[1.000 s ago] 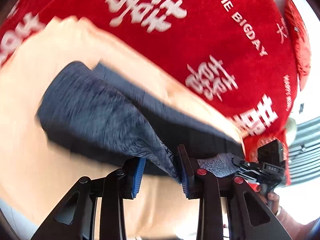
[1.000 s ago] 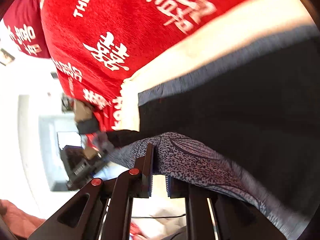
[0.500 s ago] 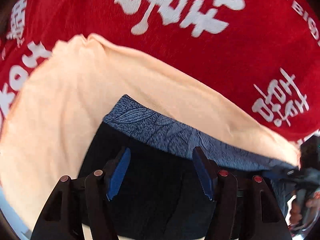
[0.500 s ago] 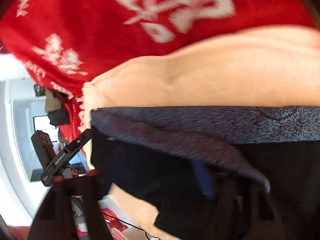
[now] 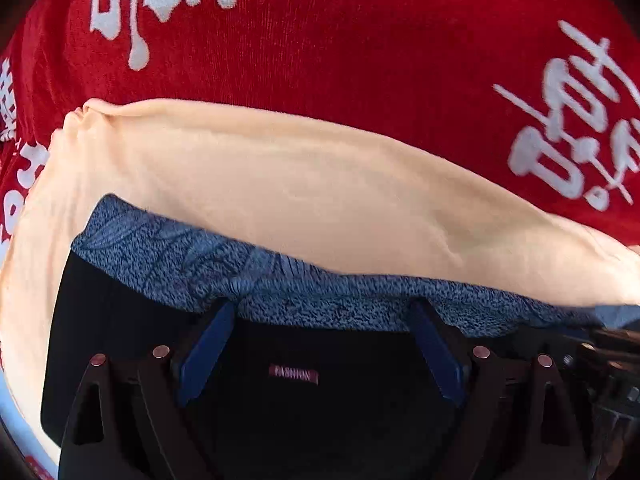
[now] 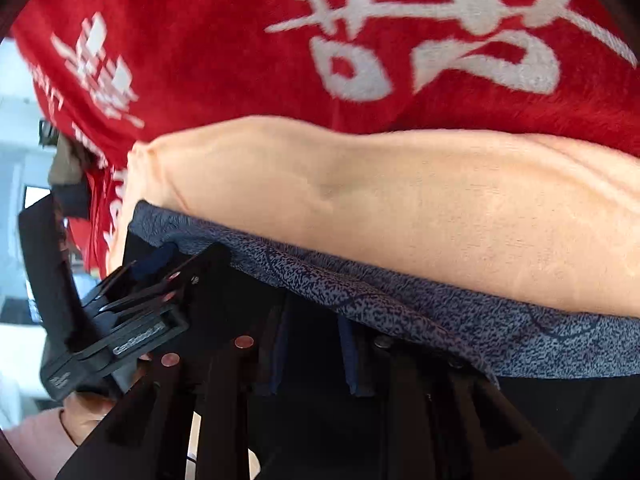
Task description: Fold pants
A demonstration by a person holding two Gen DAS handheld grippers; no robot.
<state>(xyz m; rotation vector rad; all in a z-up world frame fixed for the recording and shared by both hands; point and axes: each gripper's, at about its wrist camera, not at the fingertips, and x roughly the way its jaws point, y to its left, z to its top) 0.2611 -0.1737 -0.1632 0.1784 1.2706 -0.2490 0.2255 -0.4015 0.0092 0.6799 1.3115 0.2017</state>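
Observation:
The black pants lie folded on a peach cloth, with their blue-grey patterned band along the far edge and a small "FASHION" label facing up. My left gripper points down over them. Its jaws are opening wide and nothing is pinched between the blue pads. In the right wrist view the patterned band runs across the pants. My right gripper hovers at that band, jaws closing to a narrow gap, tips partly hidden by the cloth.
A red blanket with white characters covers the surface beyond the peach cloth. The left gripper's body and a hand show at the left of the right wrist view. A bright room lies past the blanket's left edge.
Both grippers carried the patterned edge forward and down, then let go of it. The pants now lie flat. The left jaws spread wide; the right jaws opened and then narrowed.

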